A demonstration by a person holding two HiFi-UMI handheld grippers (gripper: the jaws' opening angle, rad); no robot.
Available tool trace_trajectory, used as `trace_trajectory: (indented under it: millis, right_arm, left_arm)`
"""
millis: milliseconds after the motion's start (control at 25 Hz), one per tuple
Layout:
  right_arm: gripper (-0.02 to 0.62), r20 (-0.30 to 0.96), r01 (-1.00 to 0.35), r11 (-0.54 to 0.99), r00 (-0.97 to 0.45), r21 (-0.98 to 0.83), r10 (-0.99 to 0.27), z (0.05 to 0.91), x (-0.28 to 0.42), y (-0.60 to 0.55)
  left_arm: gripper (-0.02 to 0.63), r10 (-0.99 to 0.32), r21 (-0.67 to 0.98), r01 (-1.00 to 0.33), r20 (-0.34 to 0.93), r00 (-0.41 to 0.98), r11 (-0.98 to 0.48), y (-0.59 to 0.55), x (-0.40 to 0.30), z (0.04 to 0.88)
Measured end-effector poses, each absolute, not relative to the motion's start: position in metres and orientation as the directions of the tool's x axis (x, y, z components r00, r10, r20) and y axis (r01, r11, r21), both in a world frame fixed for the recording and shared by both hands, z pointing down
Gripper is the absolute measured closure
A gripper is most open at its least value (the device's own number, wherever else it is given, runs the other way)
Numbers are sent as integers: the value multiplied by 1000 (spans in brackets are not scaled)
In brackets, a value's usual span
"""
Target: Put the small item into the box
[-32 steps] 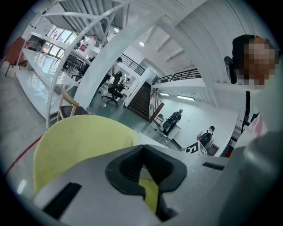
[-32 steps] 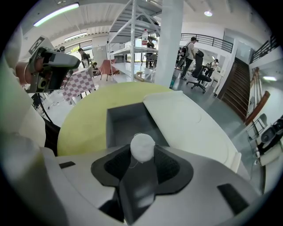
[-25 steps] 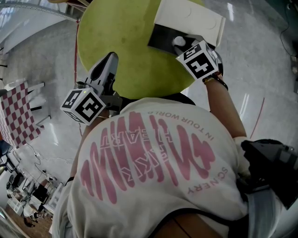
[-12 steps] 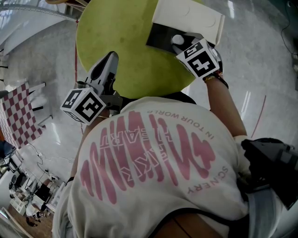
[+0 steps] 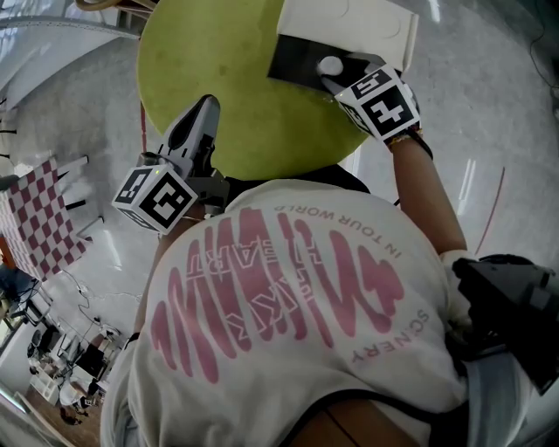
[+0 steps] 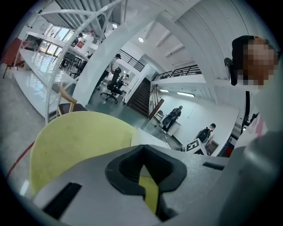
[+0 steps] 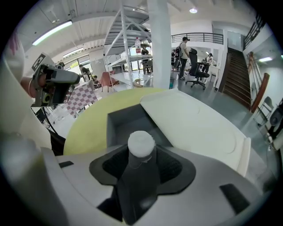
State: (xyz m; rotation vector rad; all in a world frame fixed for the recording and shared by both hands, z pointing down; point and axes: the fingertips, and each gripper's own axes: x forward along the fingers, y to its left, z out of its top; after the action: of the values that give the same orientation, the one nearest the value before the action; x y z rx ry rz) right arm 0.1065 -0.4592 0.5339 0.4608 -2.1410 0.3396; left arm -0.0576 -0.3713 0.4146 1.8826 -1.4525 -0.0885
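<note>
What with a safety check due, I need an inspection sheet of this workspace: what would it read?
Surface: round yellow-green table, only the box seen on it.
Job's things: open box, its white lid lying open behind it; small dark bottle with a white cap, seen against the box's dark inside.
Clutter: nothing seen.
Grippers: right gripper open, jaws have just been opening, bottle between them; left gripper shut, empty, at the table's near edge.
Cables: thin red line on the floor, cable or marking unclear.
Surroundings: checkered board, people, stairs.
</note>
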Motion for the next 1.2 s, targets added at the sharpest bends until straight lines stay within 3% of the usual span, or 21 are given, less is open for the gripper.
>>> trace_trajectory:
  millis: [360,760,1000,1200]
  right_arm:
    - [399,795,-474,874,-569,-108,-210,526,117,-460]
    - [400,728,-553,826,-610,-108,-313,487,140,-472]
    - [555,668,-686,715,-597,-137,-444,463,165,-478]
    - [580,586,-759,589,-619,-276,-522,438,186,-470]
  left_arm:
    - [598,-874,567,-818,345,343,-97,-372,-52,402]
    - [598,-906,540,-829,264,332,-146,-372,-45,371]
    - [598,-907,532,-817,193,375,-225,-376,-38,353]
    - [598,-905,541,-799,149,398,-262,-371,-37,342]
